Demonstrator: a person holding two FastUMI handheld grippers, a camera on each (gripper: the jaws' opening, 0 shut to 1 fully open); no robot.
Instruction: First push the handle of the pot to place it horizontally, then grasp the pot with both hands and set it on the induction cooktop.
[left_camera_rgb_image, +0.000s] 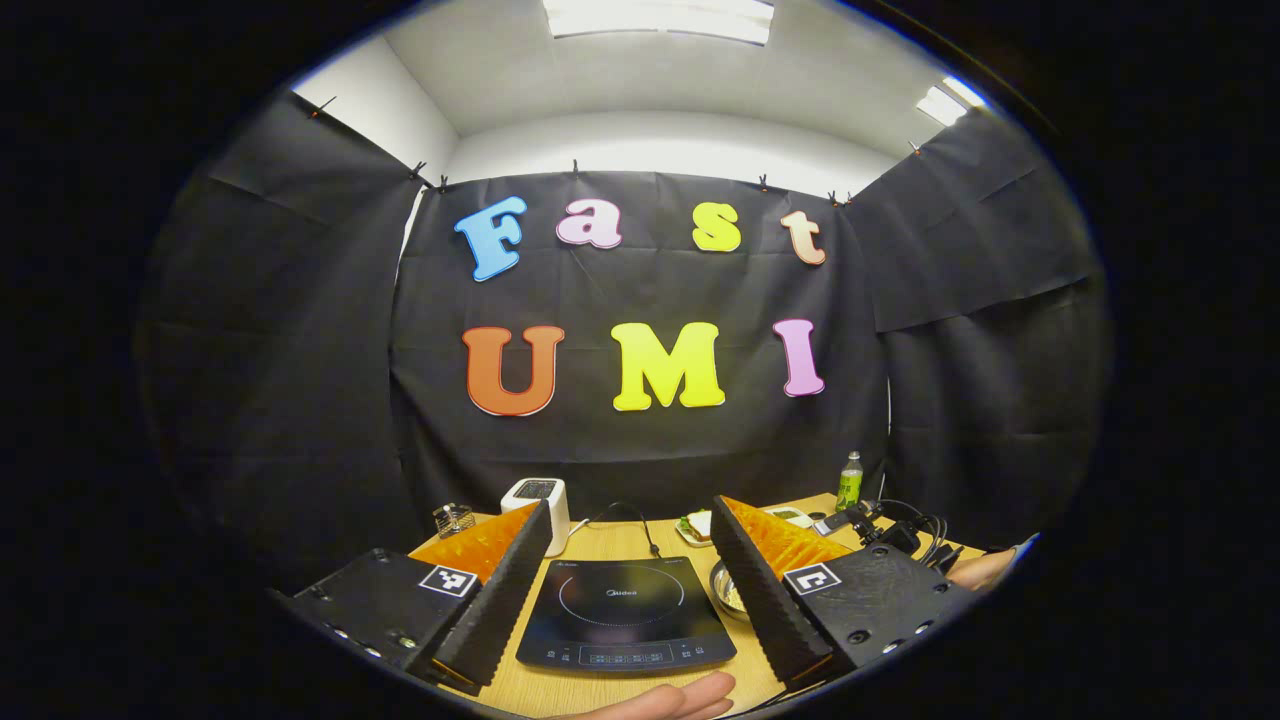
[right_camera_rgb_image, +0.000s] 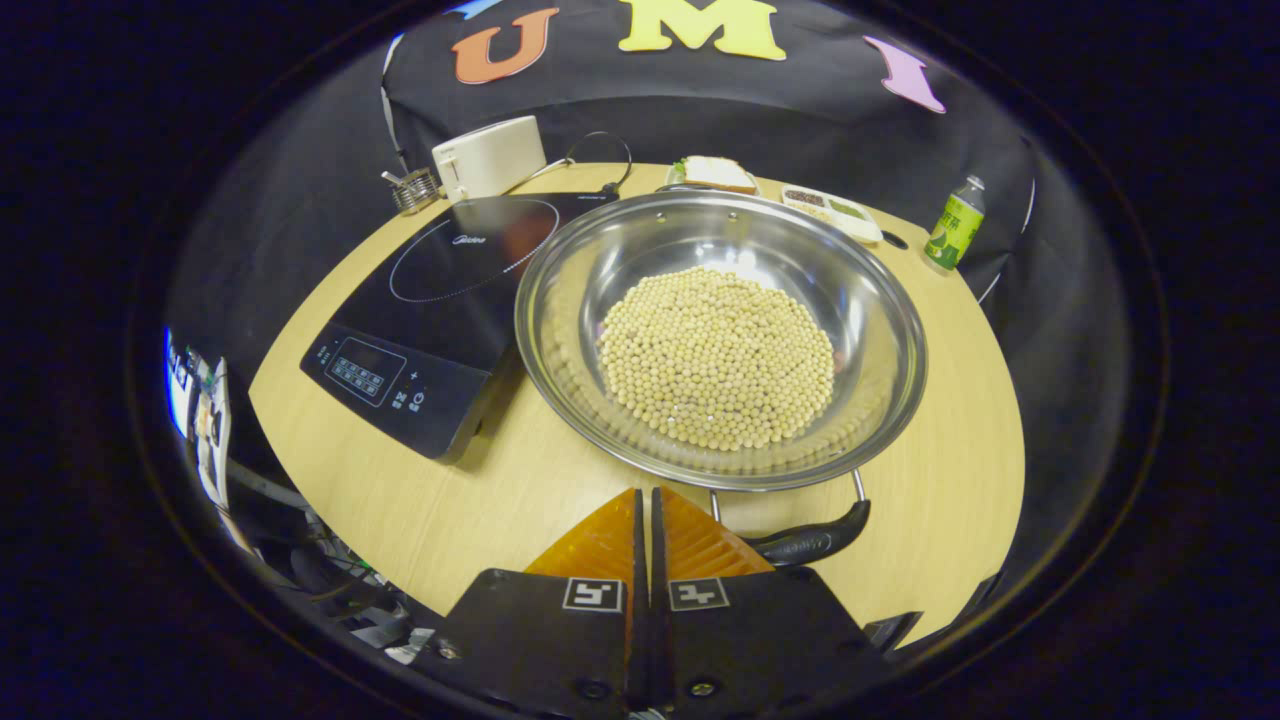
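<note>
While right gripper (right_camera_rgb_image: 645, 497) sits pressed together at the pot handle (right_camera_rgb_image: 812, 541), left gripper (left_camera_rgb_image: 625, 560) hangs spread wide.
Steel pot (right_camera_rgb_image: 720, 335) of soybeans (right_camera_rgb_image: 716, 357) rests just right of induction cooktop (right_camera_rgb_image: 440, 300), touching its edge.

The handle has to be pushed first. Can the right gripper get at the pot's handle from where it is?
Probably yes. In the right gripper view the right gripper, fingers closed together, sits just in front of the pot, with the black handle close beside its fingertips and nothing lying between them on the table.
</note>
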